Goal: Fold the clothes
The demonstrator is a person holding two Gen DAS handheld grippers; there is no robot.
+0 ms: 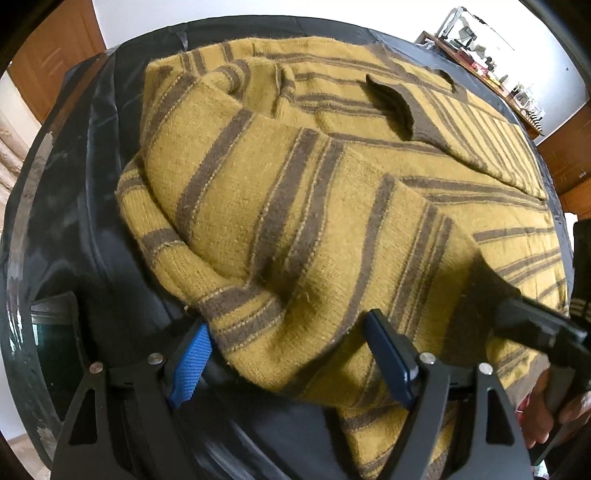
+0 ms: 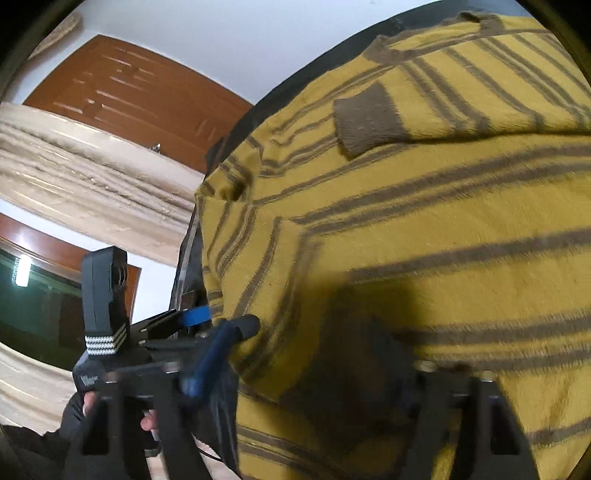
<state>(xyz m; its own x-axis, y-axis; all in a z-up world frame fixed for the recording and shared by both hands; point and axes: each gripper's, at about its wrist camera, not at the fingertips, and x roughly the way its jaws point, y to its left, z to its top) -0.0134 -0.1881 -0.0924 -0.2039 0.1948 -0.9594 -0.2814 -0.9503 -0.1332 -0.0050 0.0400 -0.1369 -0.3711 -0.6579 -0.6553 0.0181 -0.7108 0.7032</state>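
While both grippers, left (image 1: 288, 354) spread wide, right (image 2: 314, 369) unclear, straddle the sweater (image 1: 314, 221) hem, they must pinch and fold.

Black-covered table (image 1: 92, 155); striped mustard sweater (image 1: 295, 221) lying on it.

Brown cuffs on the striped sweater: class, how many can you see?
1. One brown cuff lies on top of the sweater near the collar. The other sleeve's end may be hidden in the folds.

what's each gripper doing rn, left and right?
Left gripper: open, sweater hem bunched between its fingers, not pinched.
Right gripper: cannot tell; sweater covers one finger.
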